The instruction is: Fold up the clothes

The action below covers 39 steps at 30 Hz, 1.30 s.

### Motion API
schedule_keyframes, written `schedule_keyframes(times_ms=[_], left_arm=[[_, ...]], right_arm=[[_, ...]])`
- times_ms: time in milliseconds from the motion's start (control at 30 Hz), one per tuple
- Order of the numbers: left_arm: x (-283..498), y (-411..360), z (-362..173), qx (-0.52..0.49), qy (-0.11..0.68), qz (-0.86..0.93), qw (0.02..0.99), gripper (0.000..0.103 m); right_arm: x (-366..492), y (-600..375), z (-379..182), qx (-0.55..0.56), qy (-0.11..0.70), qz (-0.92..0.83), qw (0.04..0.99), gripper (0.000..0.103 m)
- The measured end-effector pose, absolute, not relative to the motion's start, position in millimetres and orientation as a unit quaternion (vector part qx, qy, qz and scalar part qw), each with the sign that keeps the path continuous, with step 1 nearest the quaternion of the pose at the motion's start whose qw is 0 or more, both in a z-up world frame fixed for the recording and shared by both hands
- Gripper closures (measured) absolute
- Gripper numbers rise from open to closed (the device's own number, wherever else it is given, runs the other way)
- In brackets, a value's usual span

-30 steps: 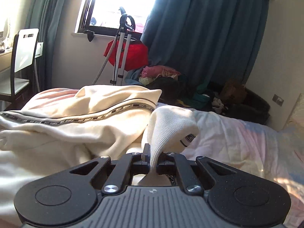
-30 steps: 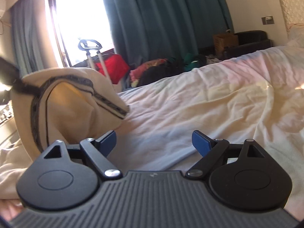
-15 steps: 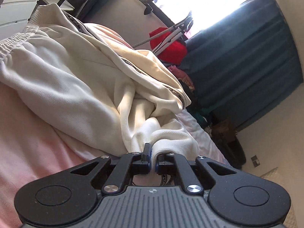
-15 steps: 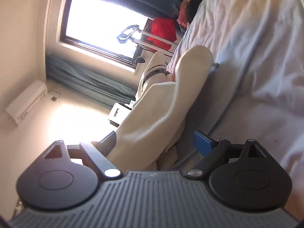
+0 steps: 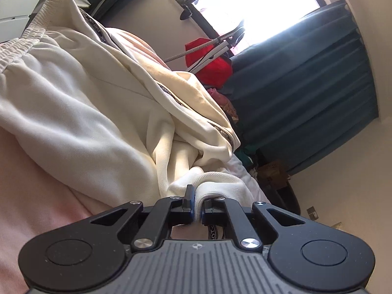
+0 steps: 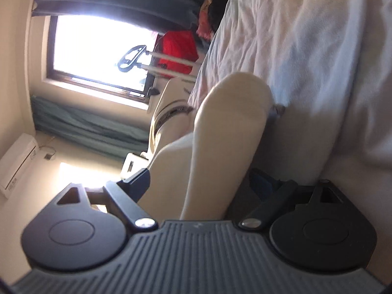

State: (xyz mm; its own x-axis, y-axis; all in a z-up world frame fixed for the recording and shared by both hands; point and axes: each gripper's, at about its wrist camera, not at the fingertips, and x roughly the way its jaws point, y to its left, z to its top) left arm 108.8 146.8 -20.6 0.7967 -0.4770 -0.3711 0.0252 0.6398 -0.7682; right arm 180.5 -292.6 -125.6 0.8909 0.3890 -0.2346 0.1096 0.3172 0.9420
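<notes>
Cream track trousers (image 5: 80, 112) with a dark patterned side stripe lie bunched on the bed. My left gripper (image 5: 197, 205) is shut on a ribbed cuff (image 5: 220, 183) of the trousers, with the cloth pinched between the blue pads. In the right wrist view, rolled sideways, a cream fold of the trousers (image 6: 227, 132) lies between my right gripper's (image 6: 203, 183) wide-open fingers without being clamped. The elastic waistband (image 5: 22, 41) shows at the upper left of the left wrist view.
The bed has a pale pink and white sheet (image 6: 318, 49). Beyond it are a bright window (image 6: 98, 46), teal curtains (image 5: 306, 78), a red bag with a trolley handle (image 5: 210, 58), a pile of clothes on the floor (image 5: 225, 100) and a wall air conditioner (image 6: 17, 161).
Both grippers rolled sideways. The left one, still holding the cuff, came down close to the bed. The right one moved onto the trousers, so a fold now lies between its open fingers.
</notes>
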Motion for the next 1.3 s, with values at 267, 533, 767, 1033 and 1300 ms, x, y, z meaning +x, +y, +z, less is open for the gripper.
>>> schedule_keyframes(times_ms=[267, 533, 767, 1033, 1300], left_arm=[[118.4, 139.8, -24.6, -0.392, 0.288, -0.183, 0.854, 0.092], [114.7, 100.2, -17.4, -0.33, 0.299, -0.265, 0.855, 0.048], [101.3, 62.8, -18.4, -0.265, 0.313, -0.324, 0.852, 0.021], [106.7, 92.1, -33.8, -0.306, 0.372, -0.23, 0.846, 0.017], [98.7, 200.5, -57.0, -0.513, 0.367, -0.031, 0.775, 0.012]], right_arm=[[235.5, -291.2, -91.1, 0.485, 0.257, -0.031, 0.835, 0.083], [231.0, -357.9, -1.4, 0.401, 0.183, -0.07, 0.895, 0.093], [155.3, -464.3, 2.0, 0.392, 0.135, -0.159, 0.896, 0.093], [71.7, -514.9, -101.3, 0.48, 0.185, -0.199, 0.834, 0.091], [59.1, -517.8, -113.9, 0.535, 0.188, -0.152, 0.809, 0.089]])
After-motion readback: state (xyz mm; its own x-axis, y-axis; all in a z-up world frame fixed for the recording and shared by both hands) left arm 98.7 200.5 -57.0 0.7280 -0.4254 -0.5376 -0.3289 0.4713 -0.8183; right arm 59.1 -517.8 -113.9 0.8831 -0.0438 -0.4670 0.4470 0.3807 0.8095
